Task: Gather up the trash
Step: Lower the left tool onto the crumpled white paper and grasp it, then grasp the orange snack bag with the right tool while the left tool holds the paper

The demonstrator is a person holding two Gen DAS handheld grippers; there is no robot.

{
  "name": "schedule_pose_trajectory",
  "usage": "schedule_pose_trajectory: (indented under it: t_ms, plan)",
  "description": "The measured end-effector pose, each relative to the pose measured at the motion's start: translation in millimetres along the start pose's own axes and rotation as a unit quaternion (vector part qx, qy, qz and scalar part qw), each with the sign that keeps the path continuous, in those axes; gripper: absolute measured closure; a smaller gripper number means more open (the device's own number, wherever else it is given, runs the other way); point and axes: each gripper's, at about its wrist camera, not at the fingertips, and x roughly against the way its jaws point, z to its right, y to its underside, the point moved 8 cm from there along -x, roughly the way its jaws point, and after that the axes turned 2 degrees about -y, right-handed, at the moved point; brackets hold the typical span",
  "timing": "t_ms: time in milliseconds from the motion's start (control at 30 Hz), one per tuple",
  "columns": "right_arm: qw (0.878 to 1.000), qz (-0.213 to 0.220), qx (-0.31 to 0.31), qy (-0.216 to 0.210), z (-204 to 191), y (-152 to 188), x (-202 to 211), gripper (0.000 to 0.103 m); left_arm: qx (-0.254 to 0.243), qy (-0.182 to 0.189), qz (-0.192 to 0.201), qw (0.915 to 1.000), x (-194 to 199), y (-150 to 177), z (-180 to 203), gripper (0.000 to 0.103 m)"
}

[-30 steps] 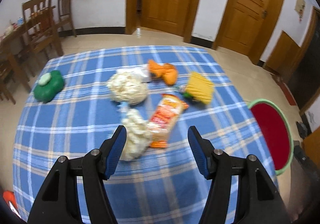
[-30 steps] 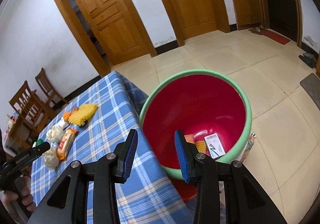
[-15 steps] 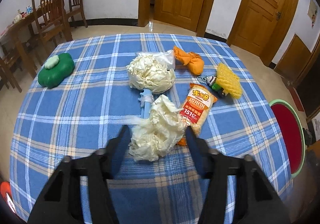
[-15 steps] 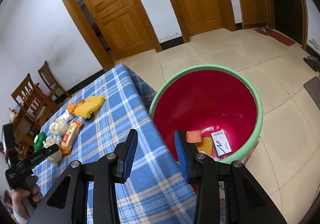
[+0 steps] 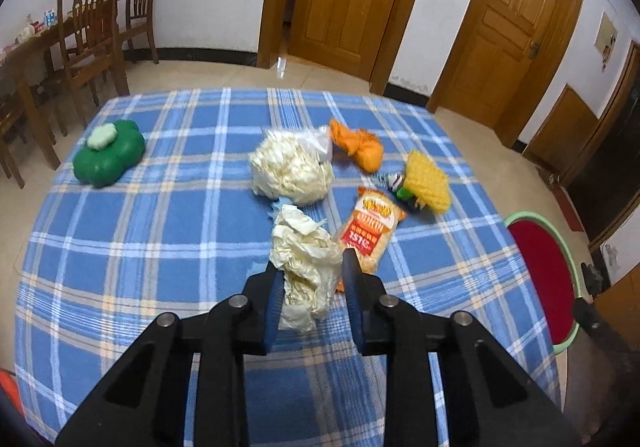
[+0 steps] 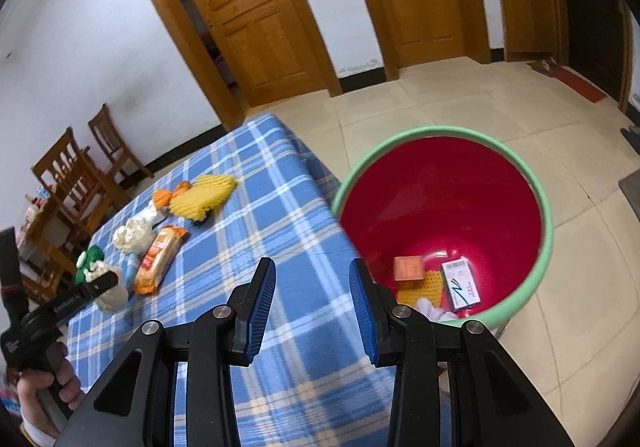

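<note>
My left gripper (image 5: 310,267) is shut on a crumpled cream paper wad (image 5: 306,263) on the blue plaid tablecloth (image 5: 160,231); the wad also shows in the right wrist view (image 6: 112,287). Beyond it lie an orange snack packet (image 5: 370,233), a second cream wad (image 5: 290,167), an orange cloth wad (image 5: 360,147) and a yellow foam net (image 5: 428,179). My right gripper (image 6: 312,287) is open and empty, above the table edge beside the red bin with a green rim (image 6: 440,207), which holds small boxes and scraps.
A green clover-shaped box (image 5: 108,157) sits at the table's far left. Wooden chairs (image 5: 92,31) and a side table stand beyond on the left. Wooden doors line the back wall. The bin (image 5: 548,275) stands on the tiled floor off the table's right edge.
My left gripper moved forward to the near paper wad and closed on it. My right gripper swung left from over the bin toward the table edge, staying open.
</note>
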Motion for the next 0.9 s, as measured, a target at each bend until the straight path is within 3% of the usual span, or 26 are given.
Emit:
schedule_pose_trajectory:
  t_ms: [267, 633, 900]
  plan:
    - [0.999, -0.029, 0.02, -0.031, -39, -2, -21, 0.064, 0.025, -0.018, 0.027, 0.9992, 19, -11, -35, 0.075]
    - [0.993, -0.069, 0.076, -0.062, -114, 8, -61, 0.064, 0.076, -0.05, 0.021, 0.9956, 20, 1, -98, 0.075]
    - [0.99, -0.094, 0.092, -0.058, -153, 13, -96, 0.064, 0.105, -0.064, 0.014, 0.9923, 20, 13, -133, 0.075]
